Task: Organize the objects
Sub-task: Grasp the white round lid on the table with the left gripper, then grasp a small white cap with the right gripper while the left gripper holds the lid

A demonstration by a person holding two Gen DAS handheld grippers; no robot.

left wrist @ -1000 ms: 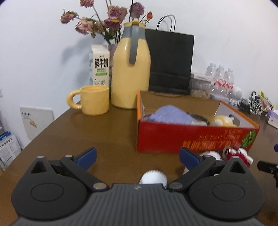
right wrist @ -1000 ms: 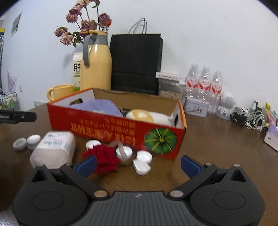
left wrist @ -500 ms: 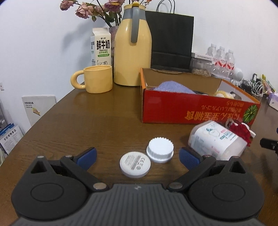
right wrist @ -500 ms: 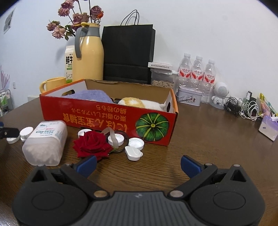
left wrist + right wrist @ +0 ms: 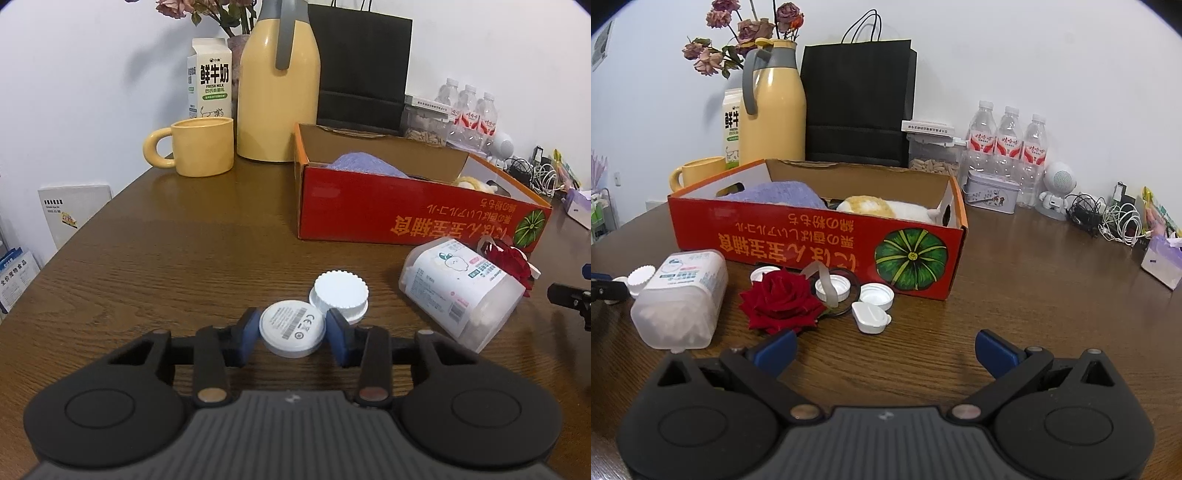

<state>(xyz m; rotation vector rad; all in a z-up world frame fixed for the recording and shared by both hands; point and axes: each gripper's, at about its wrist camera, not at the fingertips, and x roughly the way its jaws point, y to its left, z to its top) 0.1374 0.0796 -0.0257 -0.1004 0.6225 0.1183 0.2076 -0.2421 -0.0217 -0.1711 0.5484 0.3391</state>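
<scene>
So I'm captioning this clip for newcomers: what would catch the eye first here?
The long red cardboard box with a green pumpkin print fills the middle of the brown wooden table, a red artificial rose lying before it. Behind stands a tall yellow thermos jug. Up close, the left gripper pinches a flat white round disc.

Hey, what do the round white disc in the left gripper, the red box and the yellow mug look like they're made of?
Round white disc, between the left gripper's fingers: apparently matte molded plastic, with a printed barcode and CE mark.
Red box: cardboard, brown raw inside walls, glossy printed outside.
Yellow mug: probably glazed ceramic, judging by its thick wall and soft sheen.
</scene>
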